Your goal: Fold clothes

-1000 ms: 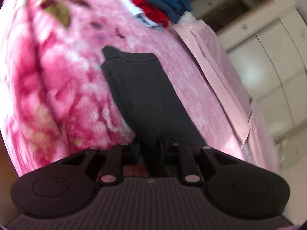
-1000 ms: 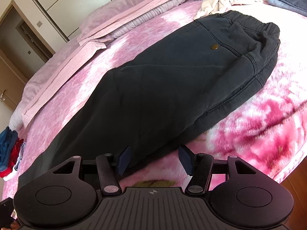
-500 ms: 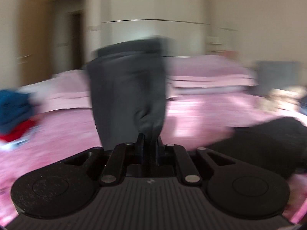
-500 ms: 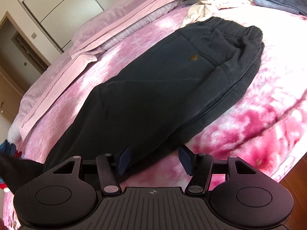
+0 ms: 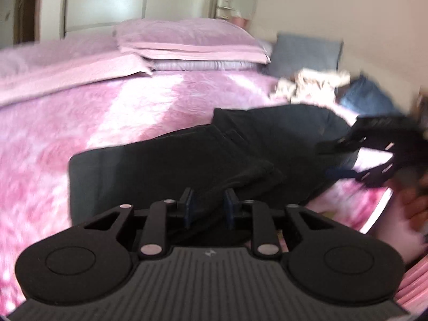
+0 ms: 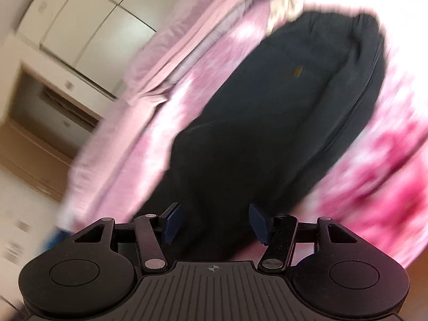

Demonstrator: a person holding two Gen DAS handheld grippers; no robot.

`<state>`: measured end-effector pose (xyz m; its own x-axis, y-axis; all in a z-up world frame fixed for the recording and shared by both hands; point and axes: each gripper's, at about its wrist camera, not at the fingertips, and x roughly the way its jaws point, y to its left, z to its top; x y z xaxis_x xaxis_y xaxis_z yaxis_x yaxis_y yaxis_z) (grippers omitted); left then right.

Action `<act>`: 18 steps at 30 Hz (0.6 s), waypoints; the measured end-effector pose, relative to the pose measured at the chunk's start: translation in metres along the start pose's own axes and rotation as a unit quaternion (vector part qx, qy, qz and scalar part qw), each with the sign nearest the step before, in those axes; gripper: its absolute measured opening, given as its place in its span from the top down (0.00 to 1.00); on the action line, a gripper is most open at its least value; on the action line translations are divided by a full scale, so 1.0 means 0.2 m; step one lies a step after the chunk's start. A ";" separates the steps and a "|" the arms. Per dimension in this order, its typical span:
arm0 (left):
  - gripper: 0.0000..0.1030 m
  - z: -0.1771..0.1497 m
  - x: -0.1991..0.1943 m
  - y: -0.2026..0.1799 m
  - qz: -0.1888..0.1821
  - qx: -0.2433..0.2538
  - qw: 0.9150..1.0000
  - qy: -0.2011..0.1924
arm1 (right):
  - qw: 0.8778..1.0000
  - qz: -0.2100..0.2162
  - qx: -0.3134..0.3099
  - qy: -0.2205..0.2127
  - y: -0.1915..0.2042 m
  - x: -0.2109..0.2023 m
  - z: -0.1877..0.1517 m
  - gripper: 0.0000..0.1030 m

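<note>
Left wrist view catches the right gripper (image 5: pixel 345 160) hanging spread wide over the soft black pants (image 5: pixel 187 160) — left gripper (image 5: pixel 207 207) is opening, fabric between its pads, on the fuzzy pink blanket (image 5: pixel 80 123).

From my left camera I see a pink floral blanket (image 5: pixel 88 123) filling the left and middle of the frame. At upper centre a pink pillow (image 5: pixel 187 36) sits on a folded pale pink quilt (image 5: pixel 67 76). Right of the pillow a grey cushion (image 5: pixel 307 53) leans at the wall. Just below it lies a crumpled cream garment (image 5: pixel 313 84), and beside that, further right, something blue like denim (image 5: pixel 366 97), too blurred to be sure. White wardrobe doors (image 5: pixel 107 0) fill the upper left. My right camera shows a wooden doorway (image 6: pixel 34 133) at the left edge.
</note>
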<state>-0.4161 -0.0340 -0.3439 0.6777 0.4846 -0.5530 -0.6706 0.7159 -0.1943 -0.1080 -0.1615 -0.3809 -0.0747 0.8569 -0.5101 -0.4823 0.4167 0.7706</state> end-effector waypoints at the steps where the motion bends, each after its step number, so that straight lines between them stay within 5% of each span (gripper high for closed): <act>1: 0.80 -0.01 -0.03 0.05 0.004 -0.023 1.000 0.002 | 1.000 0.014 0.023 0.014 0.00 0.04 0.00 0.43; 6: 0.81 -0.07 -0.13 0.25 0.049 -0.078 0.996 0.011 | 0.987 0.061 0.129 0.077 -0.01 0.21 -0.06 0.43; 15: 0.81 -0.12 -0.13 0.37 0.038 -0.120 0.992 0.006 | 0.996 -0.014 0.071 0.058 0.13 0.38 -0.08 0.45; 16: 0.82 -0.12 -0.12 0.38 0.038 -0.121 0.992 0.007 | 0.997 -0.023 0.052 0.055 0.15 0.40 -0.09 0.87; 18: 0.84 -0.13 -0.13 0.39 0.038 -0.125 0.991 0.007 | 0.998 -0.037 0.003 0.047 0.20 0.39 -0.11 0.91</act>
<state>-0.4935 -0.0027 -0.3659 0.6189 0.5241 -0.5850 -0.7749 0.5291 -0.3458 -0.1536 -0.0840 -0.3987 -0.1206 0.7923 -0.5981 -0.4843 0.4790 0.7321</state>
